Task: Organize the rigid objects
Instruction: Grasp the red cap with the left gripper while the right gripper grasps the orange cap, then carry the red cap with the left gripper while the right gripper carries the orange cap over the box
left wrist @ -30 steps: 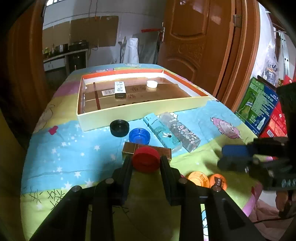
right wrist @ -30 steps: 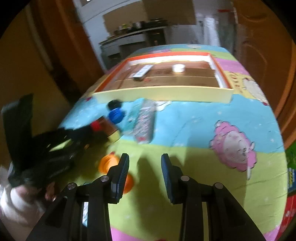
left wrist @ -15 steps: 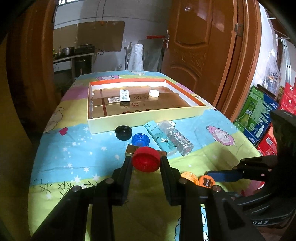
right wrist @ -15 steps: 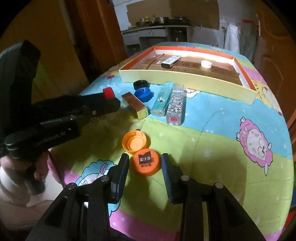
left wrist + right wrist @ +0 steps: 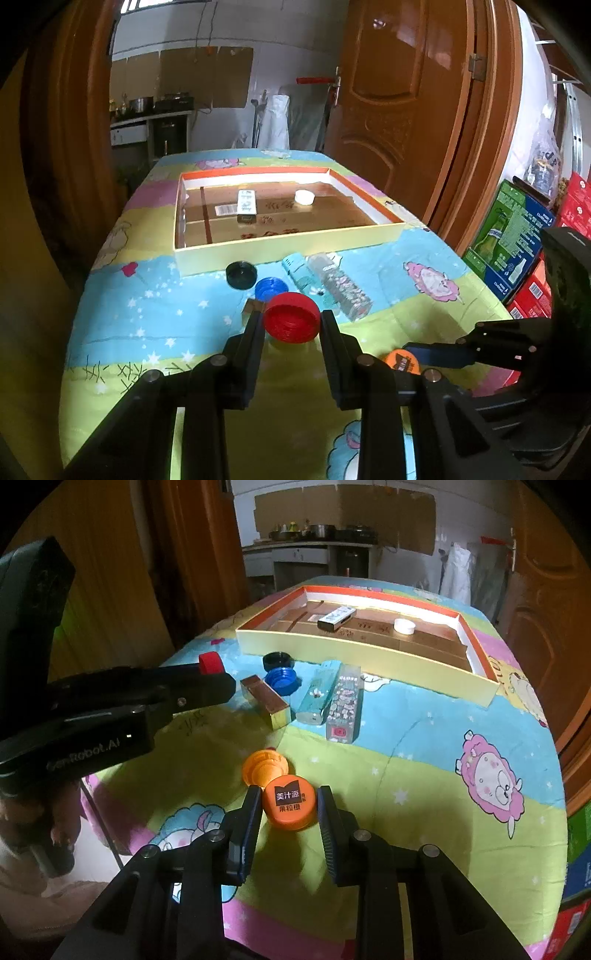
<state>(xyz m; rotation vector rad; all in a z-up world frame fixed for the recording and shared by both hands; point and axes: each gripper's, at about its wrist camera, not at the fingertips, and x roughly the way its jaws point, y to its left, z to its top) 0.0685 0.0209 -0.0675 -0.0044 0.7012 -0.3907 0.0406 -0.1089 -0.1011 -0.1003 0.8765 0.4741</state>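
Meanwhile left gripper (image 5: 291, 322) clamps red cap (image 5: 291, 322); right gripper (image 5: 290, 806) pinches orange cap (image 5: 290, 806) (printed 美汁源).

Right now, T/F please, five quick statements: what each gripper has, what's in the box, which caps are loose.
1. The left gripper holds a red cap. True.
2. The right gripper is around a blue cap. False: it is around the printed orange cap.
3. The box holds nothing. False: a white cap and a small white carton lie inside.
4. The black cap lies outside the box. True.
5. A second orange cap lies open side up. True.
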